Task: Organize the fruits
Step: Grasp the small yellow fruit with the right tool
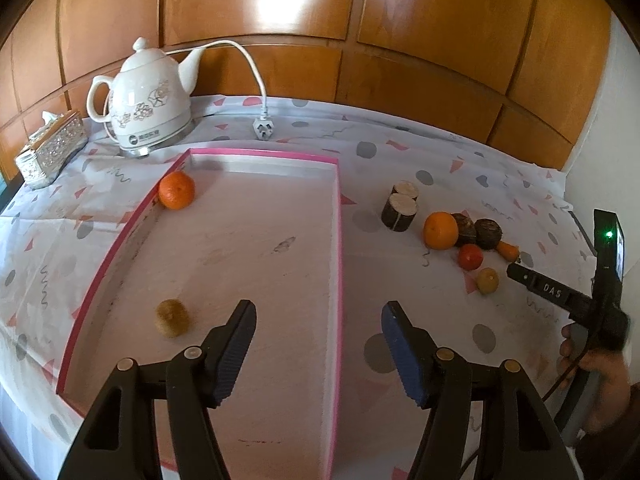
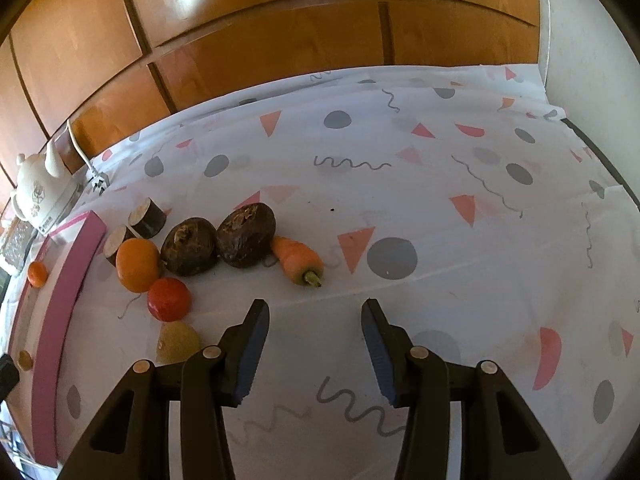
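The pink-rimmed tray (image 1: 338,216) lies on the worktop (image 1: 420,152) and holds a small orange (image 1: 177,190) in its far left corner and a kiwi (image 1: 173,317) nearer its front. Just right of the tray sit two dark log sections (image 1: 400,207), a larger orange (image 2: 137,265), two dark round roots (image 2: 218,240), a red tomato (image 2: 169,299), a yellowish fruit (image 2: 177,342) and a carrot (image 2: 298,260). The left gripper (image 1: 318,320) hangs over the tray's right rim, jaws open and empty. The right gripper (image 2: 315,316) hovers right of the tray, by the yellowish fruit, jaws open and empty. Behind the tray stand a white teapot (image 1: 150,100) and a tissue box (image 1: 52,148).
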`<state>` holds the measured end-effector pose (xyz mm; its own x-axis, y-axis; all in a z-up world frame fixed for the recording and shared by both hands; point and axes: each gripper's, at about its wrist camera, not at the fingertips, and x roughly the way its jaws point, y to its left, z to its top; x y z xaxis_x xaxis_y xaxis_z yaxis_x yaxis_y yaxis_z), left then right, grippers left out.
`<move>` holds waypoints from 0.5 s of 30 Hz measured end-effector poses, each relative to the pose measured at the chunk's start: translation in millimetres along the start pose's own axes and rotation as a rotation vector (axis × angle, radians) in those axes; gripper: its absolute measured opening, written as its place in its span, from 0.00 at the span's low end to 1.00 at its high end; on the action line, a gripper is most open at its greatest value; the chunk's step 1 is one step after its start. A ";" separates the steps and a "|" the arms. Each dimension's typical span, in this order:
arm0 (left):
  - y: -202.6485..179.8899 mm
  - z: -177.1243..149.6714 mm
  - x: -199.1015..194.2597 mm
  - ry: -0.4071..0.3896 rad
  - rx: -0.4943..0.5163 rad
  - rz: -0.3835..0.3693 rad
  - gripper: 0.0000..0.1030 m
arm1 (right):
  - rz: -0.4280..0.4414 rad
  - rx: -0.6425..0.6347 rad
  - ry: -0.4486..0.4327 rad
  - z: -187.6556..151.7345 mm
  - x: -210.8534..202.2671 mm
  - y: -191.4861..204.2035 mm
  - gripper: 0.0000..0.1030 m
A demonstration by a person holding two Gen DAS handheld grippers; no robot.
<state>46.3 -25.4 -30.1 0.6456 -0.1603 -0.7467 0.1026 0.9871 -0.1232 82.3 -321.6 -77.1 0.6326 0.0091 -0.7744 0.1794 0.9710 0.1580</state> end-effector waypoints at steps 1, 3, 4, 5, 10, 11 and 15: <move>-2.2 1.5 0.7 0.000 0.004 -0.003 0.64 | -0.001 -0.006 -0.002 -0.5 0.4 0.9 0.50; -8.1 4.9 2.5 -0.002 0.018 -0.007 0.64 | -0.011 -0.018 -0.007 -1.3 0.1 2.9 0.50; -10.5 6.5 3.7 0.000 0.024 -0.008 0.64 | -0.013 -0.015 -0.010 -1.6 -1.3 3.7 0.50; -13.5 8.8 5.1 0.000 0.027 -0.010 0.64 | 0.003 -0.008 -0.012 -2.2 -2.3 3.6 0.50; -22.7 15.0 14.7 0.015 0.040 -0.015 0.64 | 0.095 -0.034 -0.010 -8.5 -10.7 13.0 0.50; -23.7 15.9 16.4 0.018 0.038 -0.017 0.64 | 0.108 -0.040 -0.010 -10.5 -12.3 15.2 0.50; -29.5 19.6 22.2 0.023 0.047 -0.018 0.64 | 0.210 -0.079 -0.008 -17.3 -22.1 28.9 0.50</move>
<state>72.4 -58.0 -30.3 0.6259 -0.1776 -0.7594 0.1501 0.9830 -0.1062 60.5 -289.6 -66.0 0.6562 0.2116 -0.7243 -0.0165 0.9637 0.2666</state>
